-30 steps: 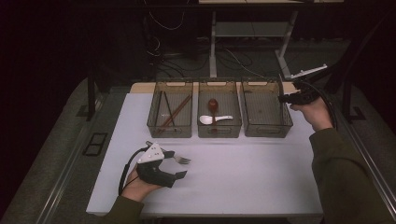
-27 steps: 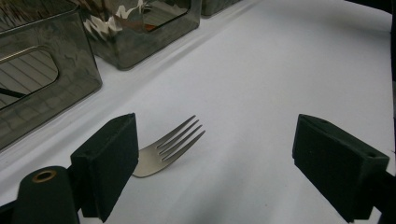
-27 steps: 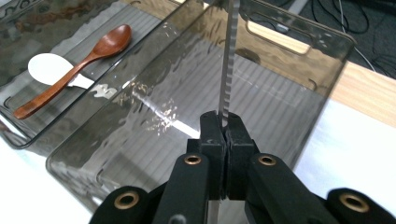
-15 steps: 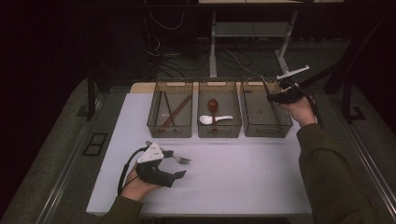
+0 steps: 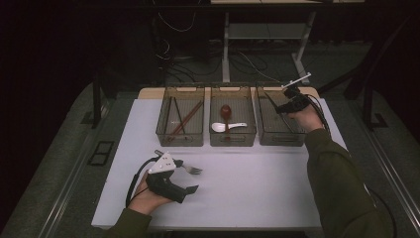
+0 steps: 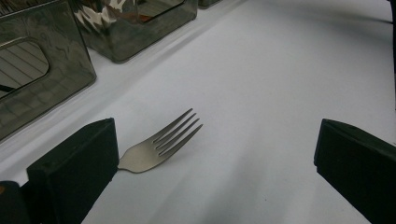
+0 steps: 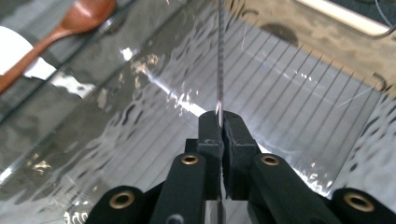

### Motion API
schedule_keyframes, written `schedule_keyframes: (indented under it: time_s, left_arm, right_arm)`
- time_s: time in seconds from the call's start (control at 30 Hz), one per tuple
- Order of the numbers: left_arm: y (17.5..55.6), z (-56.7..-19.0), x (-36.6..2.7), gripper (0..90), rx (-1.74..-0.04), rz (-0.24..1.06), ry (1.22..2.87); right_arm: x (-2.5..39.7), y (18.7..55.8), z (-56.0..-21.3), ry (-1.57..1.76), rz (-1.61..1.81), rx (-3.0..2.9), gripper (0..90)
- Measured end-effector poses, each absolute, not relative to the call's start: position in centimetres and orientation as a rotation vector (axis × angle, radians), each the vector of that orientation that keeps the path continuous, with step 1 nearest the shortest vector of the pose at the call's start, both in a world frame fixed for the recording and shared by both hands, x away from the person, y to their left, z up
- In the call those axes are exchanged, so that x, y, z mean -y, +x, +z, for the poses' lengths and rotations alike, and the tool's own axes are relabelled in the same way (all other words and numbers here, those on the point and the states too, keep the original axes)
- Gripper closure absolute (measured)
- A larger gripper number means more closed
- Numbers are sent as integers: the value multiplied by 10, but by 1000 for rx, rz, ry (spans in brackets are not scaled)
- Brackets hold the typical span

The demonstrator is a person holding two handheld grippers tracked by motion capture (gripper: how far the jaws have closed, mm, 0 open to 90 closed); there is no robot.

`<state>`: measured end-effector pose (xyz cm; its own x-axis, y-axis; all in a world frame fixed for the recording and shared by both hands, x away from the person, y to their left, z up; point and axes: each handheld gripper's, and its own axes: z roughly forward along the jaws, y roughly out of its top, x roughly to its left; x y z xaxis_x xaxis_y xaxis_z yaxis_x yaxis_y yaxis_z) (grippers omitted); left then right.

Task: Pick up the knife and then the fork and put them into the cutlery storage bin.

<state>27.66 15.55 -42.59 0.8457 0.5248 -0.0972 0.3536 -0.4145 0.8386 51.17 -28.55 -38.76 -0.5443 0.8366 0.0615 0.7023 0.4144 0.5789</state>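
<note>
A silver fork [image 6: 161,147] lies on the white table, its tines pointing away from me. My left gripper [image 6: 215,154] rests around it, open, the fork's neck close beside the left jaw; the handle is hidden. From above, the fork [image 5: 192,169] sits just ahead of the left gripper [image 5: 187,176]. My right gripper [image 7: 221,121] is shut on a thin metal utensil [image 7: 219,70], seemingly a table knife seen edge-on. It is held over the right bin [image 5: 297,139], the right gripper [image 5: 287,105] above the bin's far right part, and the knife [image 5: 297,80] slants down into it.
Three clear bins stand in a row at the table's far edge. The left bin [image 5: 163,135] holds chopsticks [image 5: 184,119]. The middle bin [image 5: 233,141] holds a wooden spoon [image 5: 226,112] and a white spoon [image 5: 223,127]. A wooden board edges the table behind them.
My right hand has carried the knife left and forward, from beside the right bin to above it, tipping it down into the bin. The left gripper and fork have stayed put.
</note>
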Motion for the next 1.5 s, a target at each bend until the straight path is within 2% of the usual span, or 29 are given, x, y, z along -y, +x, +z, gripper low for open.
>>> schedule_keyframes:
  time_s: [0.2, 0.4, 0.47, 0.63, 0.73, 0.87, 1.0, 1.3, 1.5]
  left_arm:
    - [277, -426, -156, 0, -648, 218, 2047]
    - [277, -425, -157, 0, -646, 232, 2055]
    - [278, -425, -158, 1, -647, 237, 2066]
    - [278, -423, -159, 40, -658, 247, 2072]
    - [279, -422, -161, 92, -665, 261, 2081]
    - [281, -421, -165, 165, -684, 267, 2086]
    - [284, -419, -167, 280, -697, 277, 2103]
    - [298, -417, -172, 659, -759, 339, 2186]
    - [312, -418, -171, 832, -805, 375, 2231]
  right_arm:
    - [292, 507, -388, 1389, 872, -2410, 696]
    - [299, 489, -381, 1383, 1011, -2341, 412]
    - [299, 480, -376, 1349, 1020, -2305, 356]
    - [301, 457, -364, 1336, 1102, -2230, 259]
    - [300, 444, -362, 1314, 1131, -2232, 207]
    - [297, 423, -364, 1258, 1152, -2240, 187]
    - [293, 400, -371, 1240, 1195, -2233, 173]
    - [289, 348, -394, 1141, 1245, -2255, 145]
    - [293, 323, -408, 1140, 1272, -2270, 145]
